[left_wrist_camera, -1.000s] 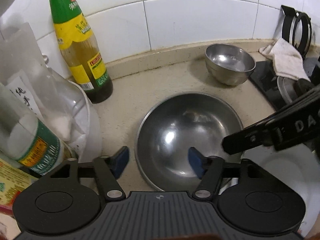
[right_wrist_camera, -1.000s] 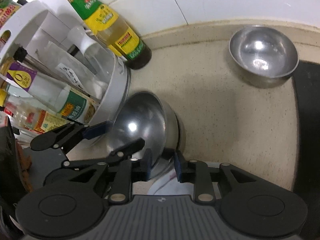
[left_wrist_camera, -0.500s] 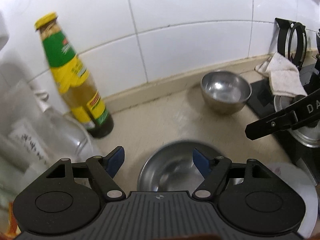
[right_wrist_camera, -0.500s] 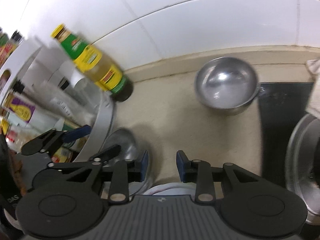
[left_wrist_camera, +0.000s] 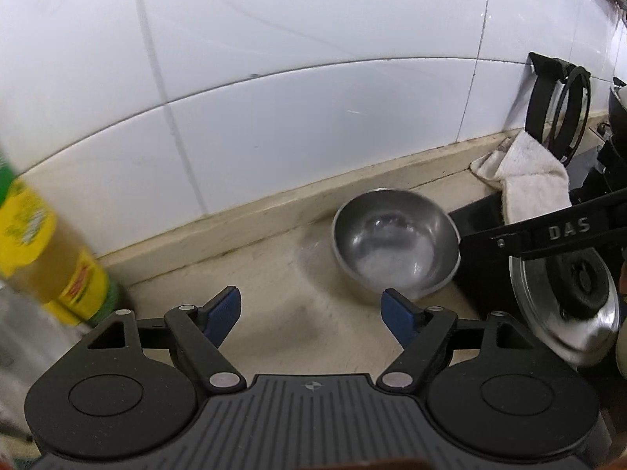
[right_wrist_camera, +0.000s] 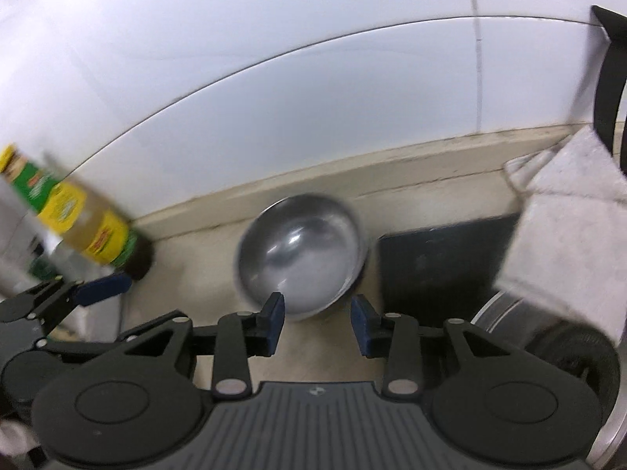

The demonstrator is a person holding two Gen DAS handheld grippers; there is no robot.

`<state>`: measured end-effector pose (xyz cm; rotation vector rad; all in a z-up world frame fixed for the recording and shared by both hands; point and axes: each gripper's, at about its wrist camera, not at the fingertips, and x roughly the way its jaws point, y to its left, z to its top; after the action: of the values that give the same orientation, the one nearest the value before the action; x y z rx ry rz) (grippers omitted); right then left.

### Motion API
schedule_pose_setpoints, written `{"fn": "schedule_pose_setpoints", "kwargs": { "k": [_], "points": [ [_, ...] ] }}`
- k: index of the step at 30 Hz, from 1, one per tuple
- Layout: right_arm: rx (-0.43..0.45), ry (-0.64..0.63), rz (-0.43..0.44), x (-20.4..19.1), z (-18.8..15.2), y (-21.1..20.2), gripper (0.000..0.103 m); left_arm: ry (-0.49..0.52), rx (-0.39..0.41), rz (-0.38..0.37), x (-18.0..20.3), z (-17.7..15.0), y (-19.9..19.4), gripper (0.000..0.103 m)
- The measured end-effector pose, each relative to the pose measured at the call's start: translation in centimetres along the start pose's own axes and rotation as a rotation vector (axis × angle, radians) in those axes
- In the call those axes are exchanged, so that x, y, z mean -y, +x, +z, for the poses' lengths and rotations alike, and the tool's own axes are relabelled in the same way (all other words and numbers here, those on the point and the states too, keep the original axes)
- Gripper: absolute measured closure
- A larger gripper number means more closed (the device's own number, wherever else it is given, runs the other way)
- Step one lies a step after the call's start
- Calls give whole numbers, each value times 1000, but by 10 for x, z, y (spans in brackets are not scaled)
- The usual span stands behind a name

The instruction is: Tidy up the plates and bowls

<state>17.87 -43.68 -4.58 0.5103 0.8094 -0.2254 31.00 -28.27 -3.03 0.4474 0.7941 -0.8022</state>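
**Two grippers over a steel bowl**

Small steel bowl (left_wrist_camera: pixel 395 243) upright on the beige table (left_wrist_camera: pixel 282 274), close to the tiled wall (left_wrist_camera: pixel 313 98) and beside a dark slab (right_wrist_camera: pixel 439 266). Left gripper (left_wrist_camera: pixel 309 309) wide and opening further, nothing between the blue pads (left_wrist_camera: pixel 224 307). Right gripper (right_wrist_camera: pixel 316 323) narrower, also opening, empty, bowl just beyond its tips. White cloth (left_wrist_camera: pixel 525 174) draped at right, yellow-labelled bottle (right_wrist_camera: pixel 82 227) at left, both blurred
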Motion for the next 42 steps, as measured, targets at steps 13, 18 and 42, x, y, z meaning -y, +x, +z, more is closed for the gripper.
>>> {"fn": "schedule_pose_setpoints", "kwargs": {
  "k": [13, 18, 42],
  "points": [
    [-86, 16, -48, 25, 23, 58, 68, 53, -94, 3, 20, 22, 80, 35],
    [-105, -7, -6, 23, 18, 63, 80, 84, -125, -5, 25, 18, 95, 49],
    [-101, -1, 60, 21, 13, 53, 91, 108, -56, -14, 27, 19, 66, 57]
  ]
}}
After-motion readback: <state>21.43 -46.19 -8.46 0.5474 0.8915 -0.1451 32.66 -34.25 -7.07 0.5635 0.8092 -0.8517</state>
